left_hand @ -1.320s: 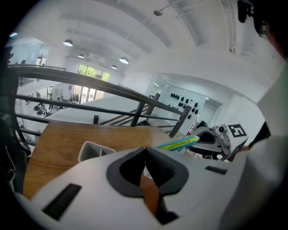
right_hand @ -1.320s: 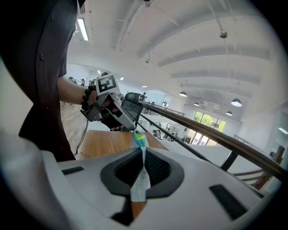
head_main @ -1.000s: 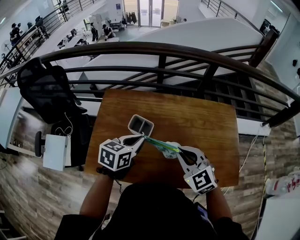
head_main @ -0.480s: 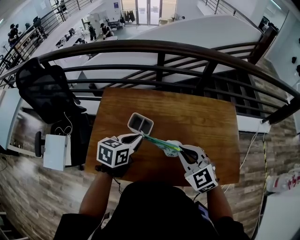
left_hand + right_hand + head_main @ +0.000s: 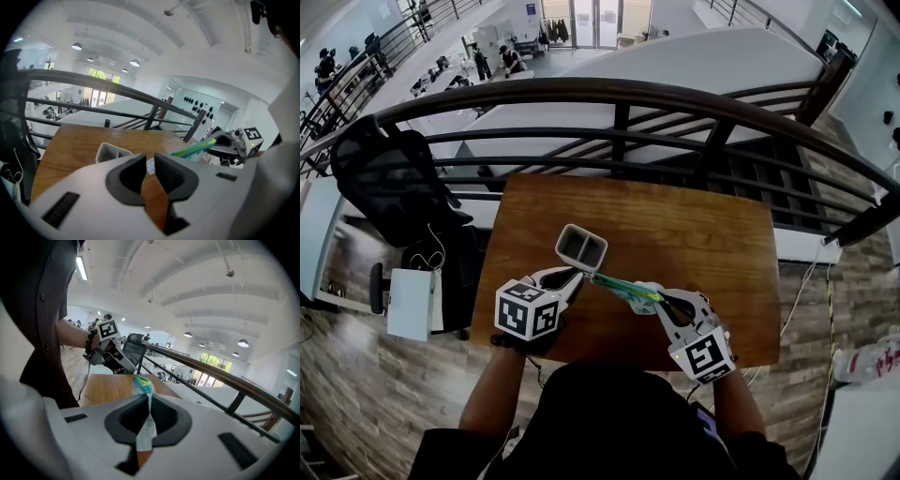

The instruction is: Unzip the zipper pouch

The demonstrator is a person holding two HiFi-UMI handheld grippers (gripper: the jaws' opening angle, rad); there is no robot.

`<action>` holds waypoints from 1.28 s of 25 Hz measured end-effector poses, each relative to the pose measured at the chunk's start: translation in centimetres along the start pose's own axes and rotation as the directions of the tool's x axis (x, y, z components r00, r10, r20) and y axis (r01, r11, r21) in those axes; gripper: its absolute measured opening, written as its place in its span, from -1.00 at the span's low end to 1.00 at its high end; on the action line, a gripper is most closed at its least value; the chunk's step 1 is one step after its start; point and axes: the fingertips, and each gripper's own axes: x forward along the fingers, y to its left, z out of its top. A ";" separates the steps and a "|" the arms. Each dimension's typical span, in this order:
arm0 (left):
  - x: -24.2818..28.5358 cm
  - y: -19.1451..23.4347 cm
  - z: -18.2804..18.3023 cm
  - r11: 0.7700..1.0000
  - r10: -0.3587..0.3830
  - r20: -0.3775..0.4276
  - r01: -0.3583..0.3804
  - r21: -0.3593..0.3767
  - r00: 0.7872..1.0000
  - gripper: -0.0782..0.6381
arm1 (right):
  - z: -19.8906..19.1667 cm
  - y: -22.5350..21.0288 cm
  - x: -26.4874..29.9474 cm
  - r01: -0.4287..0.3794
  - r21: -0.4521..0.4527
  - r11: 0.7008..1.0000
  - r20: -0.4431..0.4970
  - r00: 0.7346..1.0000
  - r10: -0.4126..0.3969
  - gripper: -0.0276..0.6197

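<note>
The green and teal zipper pouch (image 5: pixel 623 288) hangs edge-on above the wooden table (image 5: pixel 694 244), stretched between both grippers. My right gripper (image 5: pixel 654 298) is shut on its right end; in the right gripper view the pale fabric of the pouch (image 5: pixel 143 385) is pinched between the pads of the right gripper (image 5: pixel 149 401). My left gripper (image 5: pixel 581 274) is at the pouch's left end with its jaws opening. In the left gripper view a narrow gap shows between the pads of the left gripper (image 5: pixel 151 158), with a small white piece just beyond the tips. The pouch (image 5: pixel 194 149) runs off to the right.
A white two-compartment container (image 5: pixel 581 247) stands on the table just beyond the left gripper. A dark metal railing (image 5: pixel 619 94) curves behind the table's far edge. A black office chair (image 5: pixel 389 183) and a white box (image 5: pixel 411 305) are on the floor at the left.
The left gripper's jaws have parted a little at the pouch's left end. Both grippers and the pouch have stayed in nearly the same place.
</note>
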 end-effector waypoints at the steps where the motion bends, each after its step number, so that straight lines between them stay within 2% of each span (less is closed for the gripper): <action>1: -0.2 0.1 0.0 1.000 0.002 0.004 -0.002 -0.005 1.000 -0.56 | -0.1 0.0 0.0 0.001 0.002 1.000 -0.004 1.000 -0.001 -0.91; 2: -0.3 0.1 -0.1 1.000 0.000 0.008 0.000 -0.015 1.000 -0.46 | -0.3 0.0 0.0 0.001 0.001 1.000 -0.010 1.000 -0.001 -0.91; 9: -1.0 0.2 -1.0 0.998 -0.006 0.021 0.008 -0.065 1.000 -0.46 | -1.7 0.3 0.9 -0.010 0.020 1.000 -0.060 0.998 0.011 -0.89; 11: -1.0 -0.1 -1.2 0.997 -0.006 0.019 0.008 -0.076 1.000 -0.46 | -2.4 0.3 1.1 -0.020 0.052 0.998 -0.076 0.997 0.024 -0.75; 16: -1.5 0.2 -1.9 0.997 -0.005 0.012 0.006 -0.083 1.000 -0.46 | -2.7 0.1 1.1 -0.008 0.114 0.993 -0.057 0.998 0.014 -0.72; 21: -1.6 0.4 -1.9 0.996 0.004 0.019 -0.002 -0.087 1.000 -0.46 | -2.7 -0.8 0.6 0.021 0.126 0.992 -0.038 0.999 -0.016 -0.76; 29: -1.9 0.4 -0.9 0.999 0.012 0.087 -0.009 -0.031 0.996 -0.47 | -2.1 -2.1 -0.4 0.084 0.152 0.985 0.003 0.996 -0.086 -0.89; 32: -2.3 0.4 -0.1 1.000 0.021 0.142 -0.021 -0.003 0.990 -0.54 | -1.9 -2.9 -0.9 0.108 0.204 0.973 0.030 0.993 -0.117 -0.92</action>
